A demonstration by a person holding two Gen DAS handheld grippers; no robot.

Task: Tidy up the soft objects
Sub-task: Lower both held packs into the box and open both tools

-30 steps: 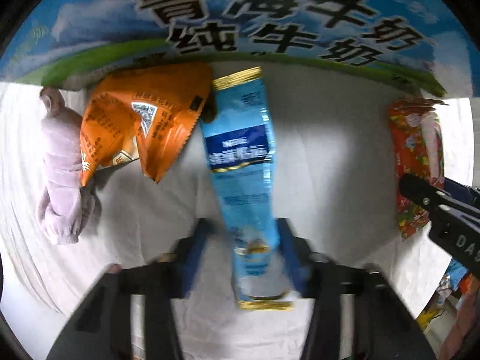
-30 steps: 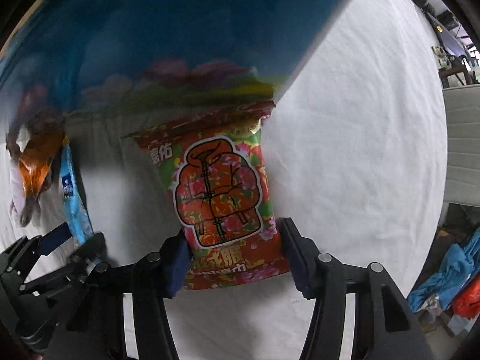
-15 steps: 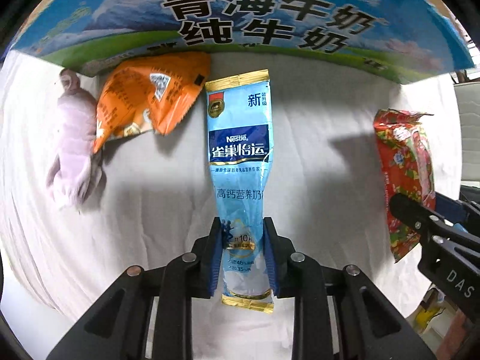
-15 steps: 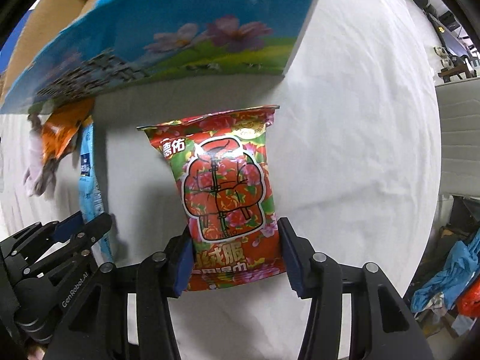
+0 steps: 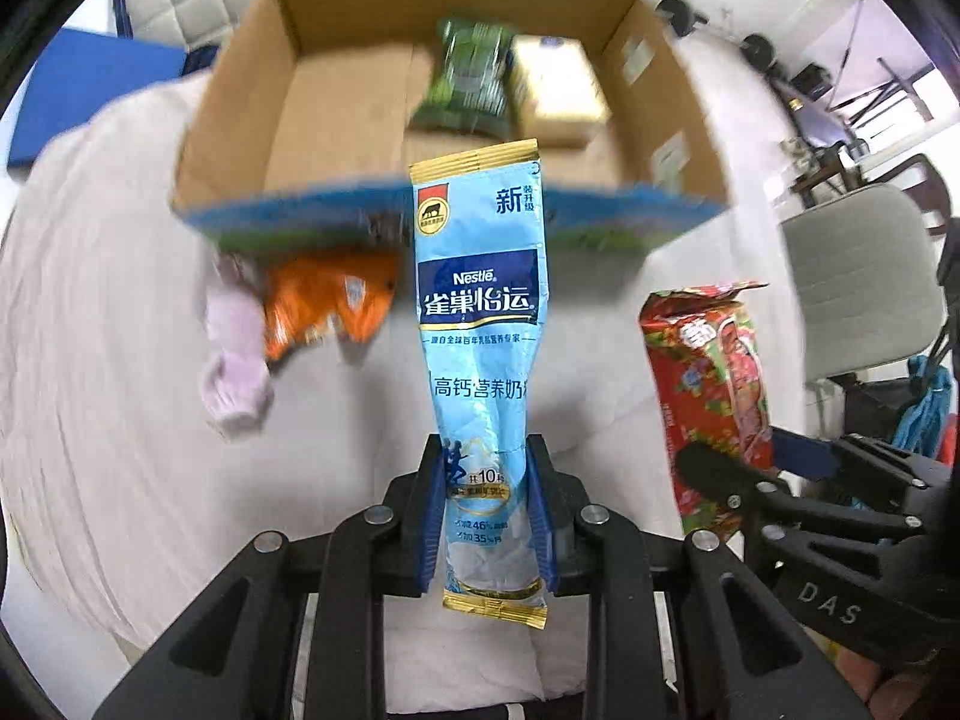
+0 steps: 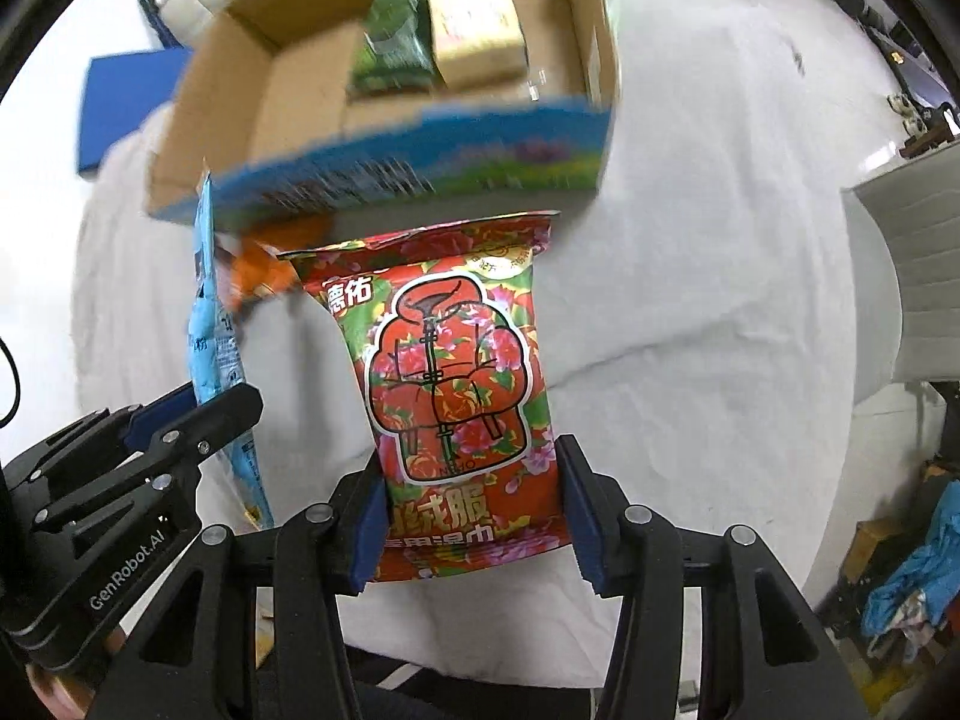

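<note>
Both packets now hang clear of the white cloth, the left gripper pinching the blue sachet, the right gripper clamping the red pack, with the open box ahead of the fingers, ready for dropping in.

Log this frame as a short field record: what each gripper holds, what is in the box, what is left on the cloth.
left gripper: shut on long light-blue milk powder sachet
right gripper: shut on red floral wet-wipe pack
open cardboard box: holds green packet and pale yellow pack
on white cloth: orange snack bag, pale pink soft item, both beside the box's front wall
</note>
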